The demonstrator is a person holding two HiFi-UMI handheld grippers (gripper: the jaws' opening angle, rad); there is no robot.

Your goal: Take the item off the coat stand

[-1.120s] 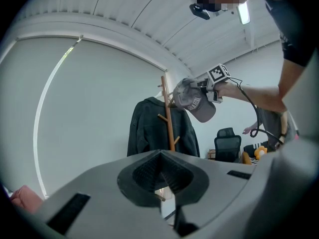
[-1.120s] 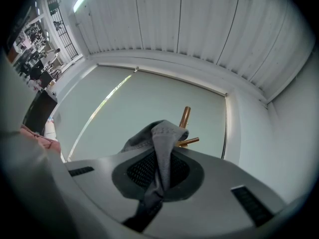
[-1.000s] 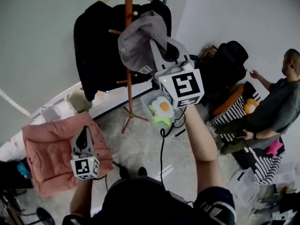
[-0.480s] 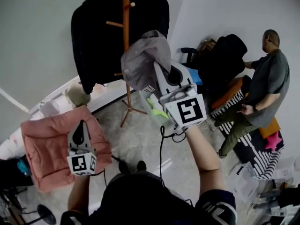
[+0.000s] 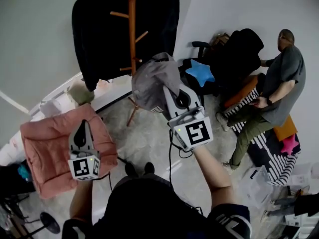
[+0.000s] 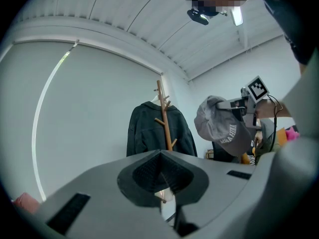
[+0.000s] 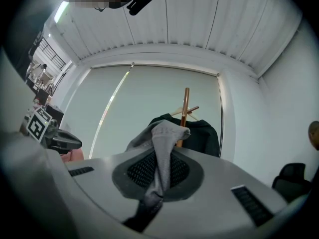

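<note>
The wooden coat stand rises at the back with a black jacket hanging on it. A grey cap hangs free of the stand, to its lower right, with my right gripper shut on its fabric. In the right gripper view the cap's cloth is pinched between the jaws, with the stand behind it. My left gripper is held low at the left over the pink cushion, shut and empty. From the left gripper view I see the cap apart from the stand.
A pink cushion lies on the floor at the left. A black office chair with a blue star pillow stands at the right of the stand. A person stands at the far right by a striped rug. A cable trails below my right gripper.
My right gripper has pulled the grey cap down and away from the stand's peg, toward me. The left gripper has hardly moved. The person at the right has stood up.
</note>
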